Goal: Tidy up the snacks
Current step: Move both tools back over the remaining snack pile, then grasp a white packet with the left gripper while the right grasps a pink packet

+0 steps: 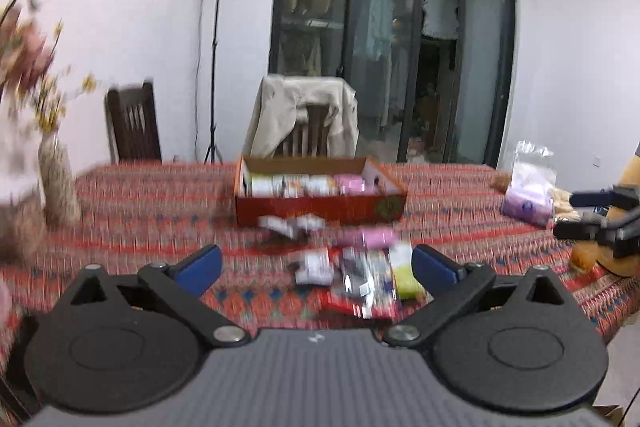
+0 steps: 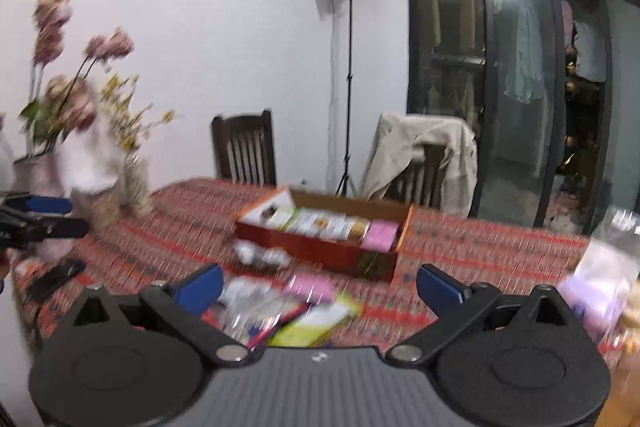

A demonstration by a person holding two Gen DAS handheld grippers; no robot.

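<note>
Loose snacks [image 1: 360,275] lie before the box [image 1: 320,211] on the table [image 1: 160,211]

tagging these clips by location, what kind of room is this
Most likely a dining room in a home. A table under a red patterned tablecloth has dark wooden dining chairs around it, a vase of flowers stands on it, and clothes hang behind the glass sliding doors.
</note>
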